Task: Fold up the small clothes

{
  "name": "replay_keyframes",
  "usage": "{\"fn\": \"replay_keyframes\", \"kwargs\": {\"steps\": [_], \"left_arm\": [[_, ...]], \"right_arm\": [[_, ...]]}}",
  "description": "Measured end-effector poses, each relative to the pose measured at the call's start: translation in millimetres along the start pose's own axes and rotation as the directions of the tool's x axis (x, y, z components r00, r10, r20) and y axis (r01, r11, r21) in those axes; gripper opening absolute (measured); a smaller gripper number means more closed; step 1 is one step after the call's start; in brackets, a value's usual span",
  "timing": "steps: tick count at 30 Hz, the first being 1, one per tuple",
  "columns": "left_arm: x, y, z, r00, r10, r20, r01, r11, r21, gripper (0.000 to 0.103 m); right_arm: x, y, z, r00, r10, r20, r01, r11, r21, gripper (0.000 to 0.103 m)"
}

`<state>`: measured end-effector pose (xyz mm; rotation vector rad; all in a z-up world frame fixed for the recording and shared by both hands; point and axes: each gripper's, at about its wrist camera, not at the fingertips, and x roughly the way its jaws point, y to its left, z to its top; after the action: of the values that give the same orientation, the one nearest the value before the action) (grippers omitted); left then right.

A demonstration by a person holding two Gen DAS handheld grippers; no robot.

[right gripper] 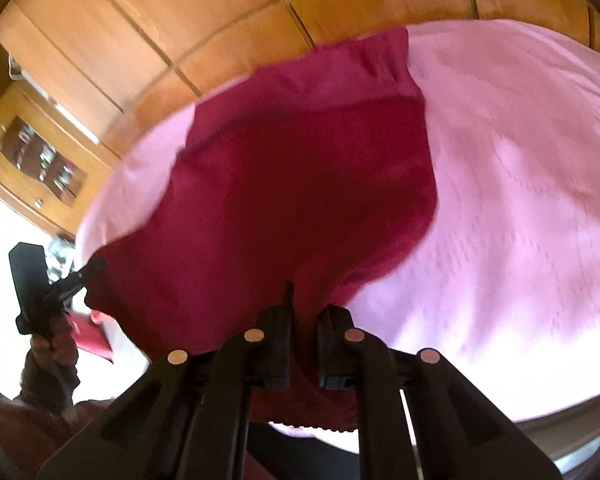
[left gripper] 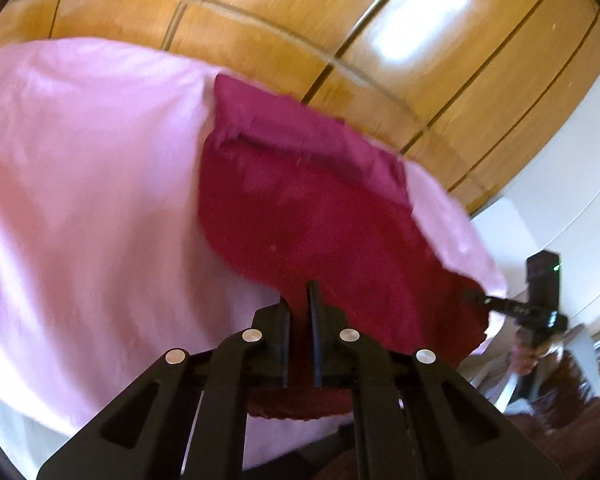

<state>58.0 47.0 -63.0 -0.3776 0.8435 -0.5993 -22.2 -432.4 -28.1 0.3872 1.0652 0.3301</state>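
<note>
The left claw (left gripper: 300, 300) is clamped on one near corner of the red garment (left gripper: 300, 208); the right claw (right gripper: 302, 300) is clamped on the other. The garment lies on a pink sheet (left gripper: 80, 180), its near edge pinched up. This looks like the start of a fold: next, both corners should carry forward together onto the far edge.

A pink sheet (left gripper: 80, 184) covers the surface and fills most of both views. Behind it stand wooden wardrobe doors (left gripper: 260, 24) with dark seams and bright glare patches. In the right wrist view a wooden cabinet (right gripper: 40, 160) stands at left — small blurred items behind its glass door.
</note>
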Motion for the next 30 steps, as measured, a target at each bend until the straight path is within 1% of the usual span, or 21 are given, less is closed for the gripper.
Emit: {"fn": "replay_keyframes", "kwargs": {"steps": [3, 5, 7, 10, 11, 12, 13, 14, 15, 16, 17, 18, 20, 21, 23, 24, 26, 27, 29, 30], "left_arm": [[7.7, -5.1, 26.6, 0.999, -0.021, 0.033, 0.021, 1.000, -0.006, 0.007], [18.2, -7.4, 44.3, 0.999, -0.010, 0.048, 0.010, 1.000, -0.005, 0.007], [32.0, -2.2, 65.8, 0.999, -0.010, 0.048, 0.012, 0.999, -0.035, 0.007], [55.5, 9.7, 97.1, 0.999, 0.013, 0.042, -0.008, 0.995, -0.097, 0.007], [64.1, 12.5, 106.7, 0.999, 0.027, 0.040, -0.023, 0.993, -0.113, 0.007], [75.7, 17.9, 119.1, 0.998, 0.055, 0.033, -0.049, 0.987, -0.150, 0.008], [81.8, 22.4, 125.9, 0.998, 0.056, 0.023, -0.051, 0.983, -0.175, 0.012], [87.2, 27.0, 132.5, 0.998, 0.052, 0.019, -0.047, 0.979, -0.201, 0.030], [88.5, 33.1, 138.2, 0.997, 0.066, 0.031, -0.057, 0.971, -0.232, 0.055], [85.4, 38.3, 141.2, 0.994, 0.091, 0.060, -0.073, 0.964, -0.256, 0.063], [79.0, 43.5, 141.5, 0.991, 0.105, 0.085, -0.079, 0.960, -0.268, 0.066], [75.1, 49.1, 141.5, 0.988, 0.109, 0.105, -0.077, 0.959, -0.273, 0.066], [72.6, 58.4, 133.0, 0.988, 0.123, 0.092, -0.092, 0.954, -0.285, 0.066], [71.8, 64.2, 122.6, 0.990, 0.128, 0.067, -0.104, 0.954, -0.280, 0.066], [72.2, 64.8, 107.0, 0.991, 0.131, 0.034, -0.120, 0.964, -0.237, 0.066], [71.8, 62.4, 93.7, 0.991, 0.136, 0.016, -0.131, 0.972, -0.196, 0.066], [75.4, 56.3, 72.9, 0.993, 0.120, -0.019, -0.121, 0.982, -0.142, 0.066], [79.7, 54.2, 67.9, 0.993, 0.115, -0.033, -0.118, 0.985, -0.128, 0.066], [91.1, 47.2, 56.0, 0.989, 0.131, -0.063, -0.136, 0.987, -0.087, 0.066], [94.8, 45.6, 53.7, 0.989, 0.135, -0.064, -0.141, 0.987, -0.084, 0.066]], "right_arm": [[4.2, -0.9, 25.5, 0.999, 0.021, 0.041, -0.022, 1.000, 0.017, 0.008], [7.7, -6.9, 40.9, 0.998, 0.027, 0.062, -0.029, 0.999, 0.037, 0.008], [14.8, -14.2, 61.2, 0.996, 0.008, 0.084, -0.013, 0.998, 0.053, 0.008], [27.0, -29.8, 90.3, 0.994, -0.015, 0.107, 0.004, 0.994, 0.107, 0.008], [31.1, -33.4, 98.0, 0.993, -0.028, 0.113, 0.014, 0.993, 0.119, 0.008], [37.5, -38.2, 108.8, 0.992, -0.047, 0.117, 0.031, 0.990, 0.136, 0.008], [39.8, -40.5, 113.1, 0.992, -0.053, 0.118, 0.035, 0.989, 0.147, 0.010], [42.2, -43.9, 119.6, 0.991, -0.053, 0.120, 0.033, 0.986, 0.161, 0.016], [43.5, -47.6, 125.4, 0.991, -0.053, 0.126, 0.030, 0.983, 0.182, 0.034], [43.7, -50.4, 129.1, 0.990, -0.042, 0.135, 0.015, 0.981, 0.194, 0.056], [43.0, -52.7, 132.7, 0.989, -0.033, 0.146, 0.004, 0.980, 0.199, 0.065], [36.5, -53.9, 133.5, 0.985, -0.037, 0.169, 0.003, 0.980, 0.198, 0.076], [28.0, -55.5, 129.7, 0.981, -0.030, 0.190, -0.006, 0.982, 0.186, 0.079], [24.0, -57.4, 124.9, 0.981, -0.026, 0.190, -0.009, 0.983, 0.182, 0.083], [19.6, -62.4, 111.7, 0.982, -0.050, 0.183, 0.018, 0.985, 0.172, 0.085], [18.6, -64.3, 102.1, 0.984, -0.055, 0.171, 0.026, 0.986, 0.167, 0.085], [20.6, -67.7, 89.2, 0.987, -0.066, 0.146, 0.043, 0.986, 0.158, 0.085], [23.7, -67.3, 78.9, 0.988, -0.083, 0.127, 0.064, 0.987, 0.146, 0.085], [37.0, -66.5, 67.9, 0.989, -0.112, 0.095, 0.100, 0.988, 0.120, 0.082], [41.4, -64.7, 65.9, 0.989, -0.119, 0.088, 0.108, 0.987, 0.119, 0.074]]}}
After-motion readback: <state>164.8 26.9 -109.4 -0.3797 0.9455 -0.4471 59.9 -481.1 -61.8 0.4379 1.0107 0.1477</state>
